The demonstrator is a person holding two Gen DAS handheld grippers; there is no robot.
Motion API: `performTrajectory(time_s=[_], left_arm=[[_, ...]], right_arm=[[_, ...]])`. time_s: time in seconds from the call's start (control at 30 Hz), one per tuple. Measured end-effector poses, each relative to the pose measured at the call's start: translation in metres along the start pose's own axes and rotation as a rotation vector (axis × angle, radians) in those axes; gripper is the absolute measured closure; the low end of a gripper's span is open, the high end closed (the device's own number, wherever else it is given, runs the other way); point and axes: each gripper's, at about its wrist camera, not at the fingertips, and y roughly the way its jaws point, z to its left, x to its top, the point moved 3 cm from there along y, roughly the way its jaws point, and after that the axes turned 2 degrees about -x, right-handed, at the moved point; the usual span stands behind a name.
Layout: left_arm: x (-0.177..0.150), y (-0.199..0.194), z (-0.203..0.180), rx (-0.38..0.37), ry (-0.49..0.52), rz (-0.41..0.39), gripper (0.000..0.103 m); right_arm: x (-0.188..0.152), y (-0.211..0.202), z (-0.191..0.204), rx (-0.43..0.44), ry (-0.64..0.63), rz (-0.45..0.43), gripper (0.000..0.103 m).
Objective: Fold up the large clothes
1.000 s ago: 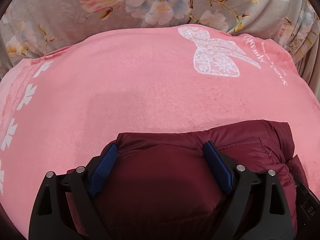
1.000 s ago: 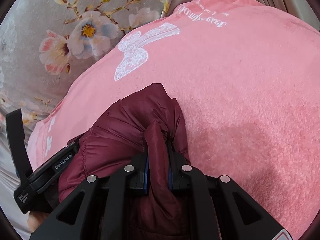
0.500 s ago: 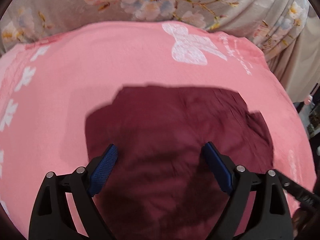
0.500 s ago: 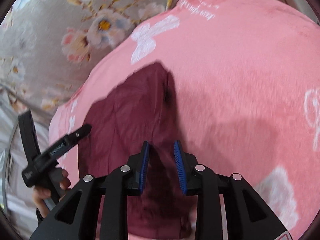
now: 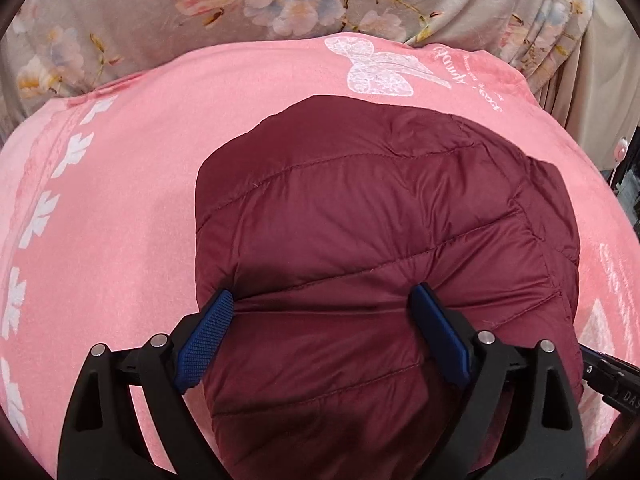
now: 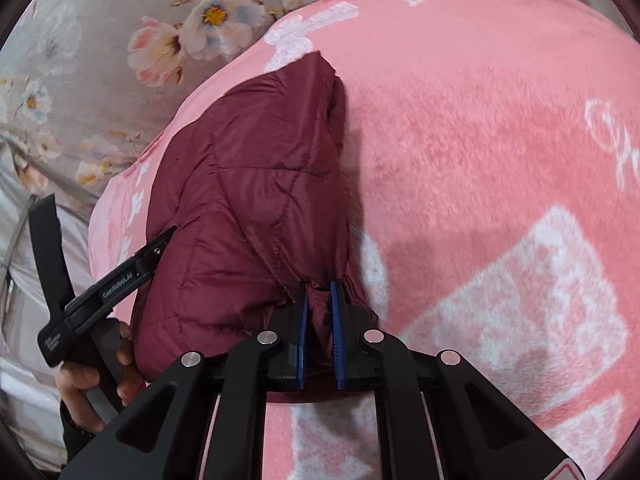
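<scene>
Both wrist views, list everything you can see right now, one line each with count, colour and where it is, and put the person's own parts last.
puffer jacket: one, maroon, quilted, lying folded on the blanket.
blanket: one, pink with white bow and leaf prints, spread under the jacket.
floral bedding: one, grey with pale flowers, beyond the blanket's far edge.
left gripper: one, black with blue pads, jaws wide apart, over the jacket's near part.
right gripper: one, black with blue pads, closed on a pinch of the jacket's near edge, having just closed again.
hand: one, holding the left gripper's handle, at the lower left of the right wrist view.
</scene>
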Motion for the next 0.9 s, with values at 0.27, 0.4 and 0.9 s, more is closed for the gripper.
performTrajectory(time_s=[0.27,0.4,0.9], left_arm=[[-0.003,0.001,-0.001,0.015,0.005,-0.019,0.014],[-0.005,0.001,-0.003,0.024,0.007,-0.029,0.014],[-0.005,-0.002,0.068,-0.283,-0.425,0.103,0.006]], right_arm=[[-0.002,0.006,0.0,0.003,0.01,-0.018,0.096],[-0.003,0.005,-0.001,0.009,0.013,-0.027,0.096],[0.039,-0.016,0.012,0.003,0.054,-0.074,0.026]])
